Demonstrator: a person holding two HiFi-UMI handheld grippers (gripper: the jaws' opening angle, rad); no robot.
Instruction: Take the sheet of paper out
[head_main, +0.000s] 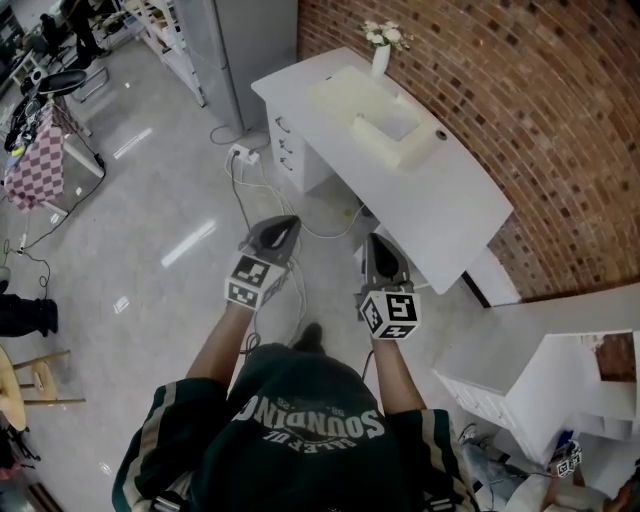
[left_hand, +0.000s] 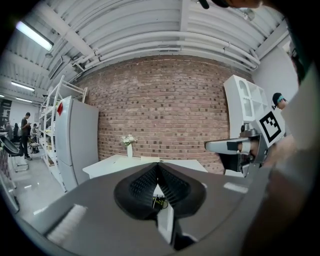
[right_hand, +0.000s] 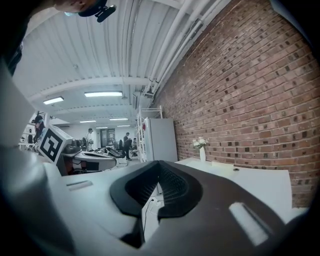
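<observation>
The person holds both tools out level over the grey floor (head_main: 150, 220), side by side and apart. The left hand-held gripper (head_main: 288, 222) has its jaws pressed together with nothing between them, as its own view (left_hand: 158, 166) shows. The right hand-held gripper (head_main: 374, 239) is closed and empty too, its dark pads meeting at the tips (right_hand: 160, 164).

Ahead of both, and nearer the right one, a white table (head_main: 450, 200) stands against a brick wall (head_main: 500, 80). On it, well beyond the jaw tips, lies a cream tray-like box (head_main: 388, 132), and past that, at the far end, a white vase of flowers (head_main: 381, 55). The sheet of paper cannot be made out from here; whether it lies in that box is unclear. A power strip with cables (head_main: 243, 153) sits on the floor ahead of the left hand-held gripper.
</observation>
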